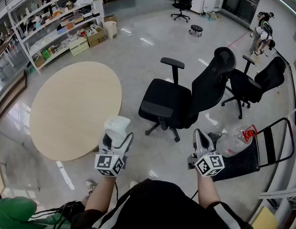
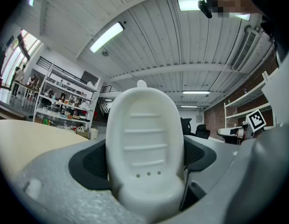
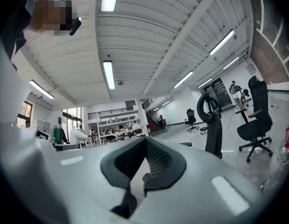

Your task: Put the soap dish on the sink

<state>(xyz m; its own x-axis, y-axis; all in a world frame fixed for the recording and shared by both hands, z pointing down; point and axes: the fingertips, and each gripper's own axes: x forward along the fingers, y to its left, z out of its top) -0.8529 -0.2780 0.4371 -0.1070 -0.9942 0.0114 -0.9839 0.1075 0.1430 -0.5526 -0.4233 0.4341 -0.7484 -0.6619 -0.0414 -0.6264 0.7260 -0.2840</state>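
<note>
A white oval soap dish [image 1: 117,126] with ribs and small drain holes stands upright between the jaws of my left gripper [image 1: 117,138], which is shut on its lower end and holds it in the air. In the left gripper view the soap dish [image 2: 145,143] fills the middle, with the dark pads [image 2: 88,167] against its sides. My right gripper [image 1: 201,141] hangs beside it at the same height; its dark pads [image 3: 161,164] meet with nothing between them. No sink shows in any view.
A round beige table [image 1: 71,109] stands ahead on the left. Black office chairs [image 1: 186,99] are ahead on the right. A plastic bottle [image 1: 234,140] lies on a black folding cart [image 1: 262,151] near my right gripper. Stocked shelves [image 1: 57,23] line the far left.
</note>
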